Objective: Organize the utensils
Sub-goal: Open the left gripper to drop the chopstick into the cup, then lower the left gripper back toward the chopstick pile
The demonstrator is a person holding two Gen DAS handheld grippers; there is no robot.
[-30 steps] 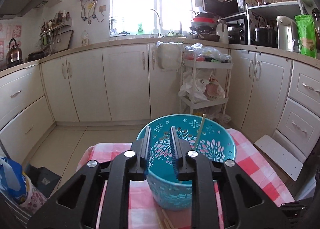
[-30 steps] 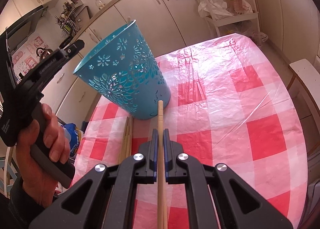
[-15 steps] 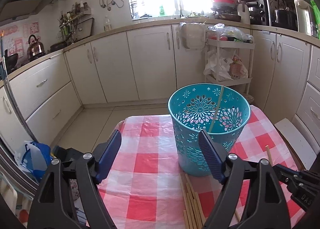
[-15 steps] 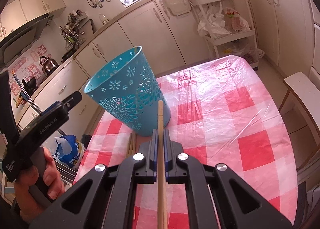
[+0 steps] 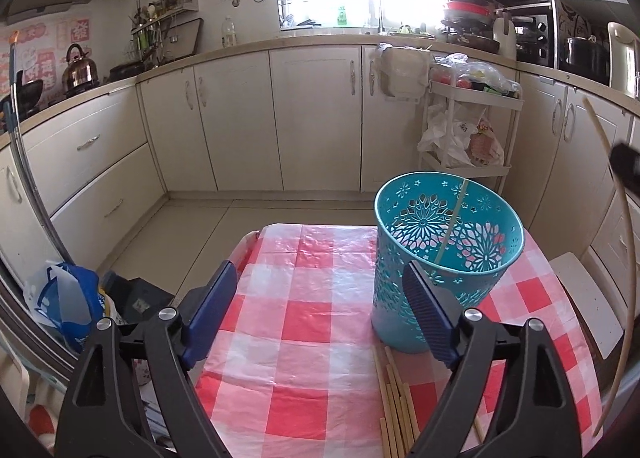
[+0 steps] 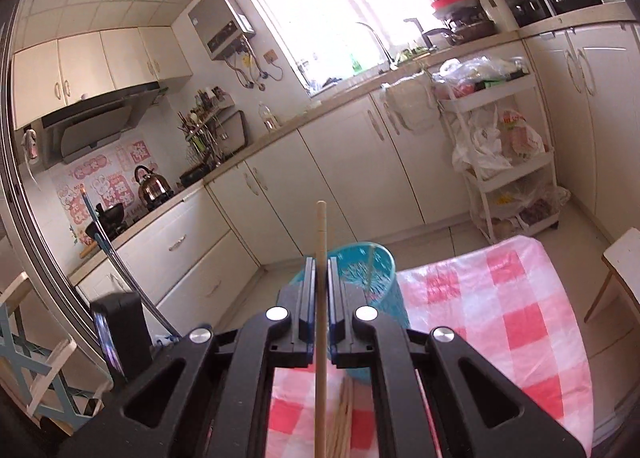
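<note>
Now my right gripper [image 6: 320, 270] pinches one chopstick [image 6: 320, 298]; teal basket [image 5: 444, 258] just ahead, below. My left gripper [image 5: 320, 298], just opened wide, holds nothing, basket beside its right finger; loose chopsticks [image 5: 394, 398] lie on the counter [image 5: 304, 298].

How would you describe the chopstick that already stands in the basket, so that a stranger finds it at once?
Find the table with the red and white checked cloth; on it stands a teal openwork basket. One thin pale chopstick leans inside it, its tip above the rim. The other chopsticks lie flat on the cloth in front of the basket.
</note>
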